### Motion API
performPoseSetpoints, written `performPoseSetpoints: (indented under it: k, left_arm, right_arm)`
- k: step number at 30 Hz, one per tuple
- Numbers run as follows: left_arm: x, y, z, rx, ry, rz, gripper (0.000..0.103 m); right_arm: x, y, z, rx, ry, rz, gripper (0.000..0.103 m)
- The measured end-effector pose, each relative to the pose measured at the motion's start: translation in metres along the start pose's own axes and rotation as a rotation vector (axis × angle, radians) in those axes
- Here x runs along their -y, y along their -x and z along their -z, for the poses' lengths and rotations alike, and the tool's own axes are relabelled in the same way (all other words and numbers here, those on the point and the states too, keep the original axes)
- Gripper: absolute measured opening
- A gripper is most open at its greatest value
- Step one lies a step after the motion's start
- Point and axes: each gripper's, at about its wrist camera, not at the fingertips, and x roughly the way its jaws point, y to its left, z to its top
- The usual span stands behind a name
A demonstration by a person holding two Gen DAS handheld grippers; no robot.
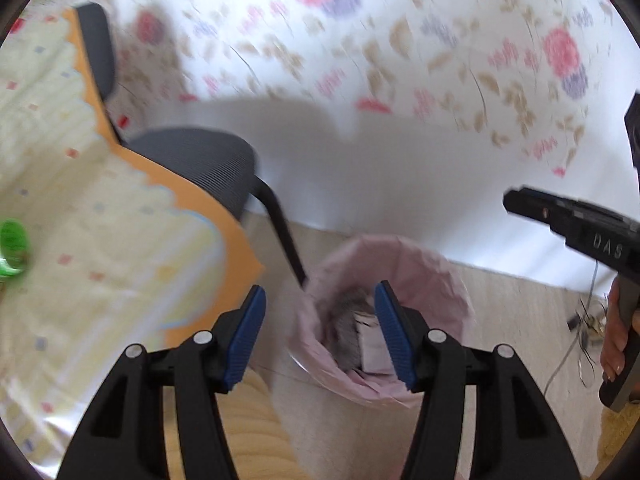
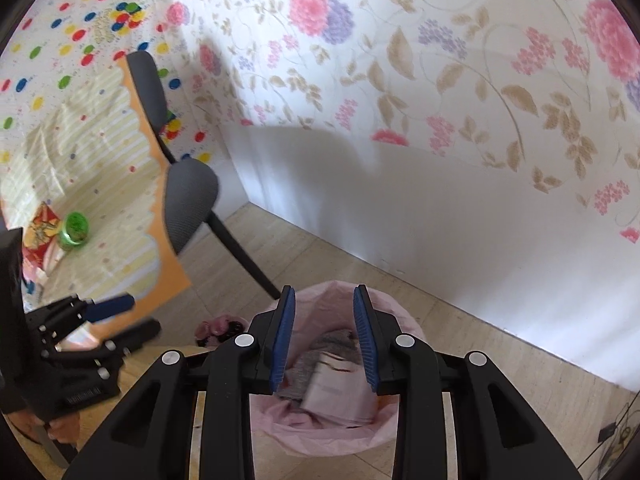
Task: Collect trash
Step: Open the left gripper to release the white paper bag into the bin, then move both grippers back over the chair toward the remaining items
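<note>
A trash bin lined with a pink bag (image 1: 424, 268) (image 2: 320, 432) stands on the floor by the wall and holds crumpled grey and white trash (image 1: 356, 332) (image 2: 336, 380). My left gripper (image 1: 320, 334) is open and empty above the bin's left rim. My right gripper (image 2: 325, 338) is open and empty right above the bin's mouth. On the table, a green can (image 2: 74, 230) (image 1: 12, 246) stands beside a red and yellow wrapper (image 2: 40, 228). The right gripper also shows in the left wrist view (image 1: 516, 200), and the left gripper in the right wrist view (image 2: 132, 314).
A table with a yellow-striped, orange-edged cloth (image 1: 120, 240) (image 2: 100, 168) is on the left. A grey chair (image 1: 208, 168) (image 2: 188, 200) stands between table and wall. A pink and black object (image 2: 218, 330) lies on the floor beside the bin. Cables (image 1: 584, 332) lie at right.
</note>
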Motion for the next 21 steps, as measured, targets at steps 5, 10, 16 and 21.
performPoseSetpoints:
  k: [5,10,16,21]
  left_arm:
    - [-0.033,0.055,-0.008,0.108,0.04,-0.094,0.055]
    - [-0.073,0.111,-0.002,0.184,0.114,-0.21,0.055]
    - [-0.133,0.161,0.034,0.18,0.227,-0.367,0.056]
    - [-0.201,0.195,0.08,0.158,0.377,-0.525,0.059]
  right_arm:
    - [-0.038,0.021,-0.025,0.052,0.066,-0.067,0.032]
    - [-0.1,0.033,-0.052,0.087,0.171,-0.175,0.032]
    - [-0.187,0.035,-0.071,0.104,0.324,-0.319,0.045]
    - [-0.264,0.025,-0.076,0.084,0.45,-0.424,0.055]
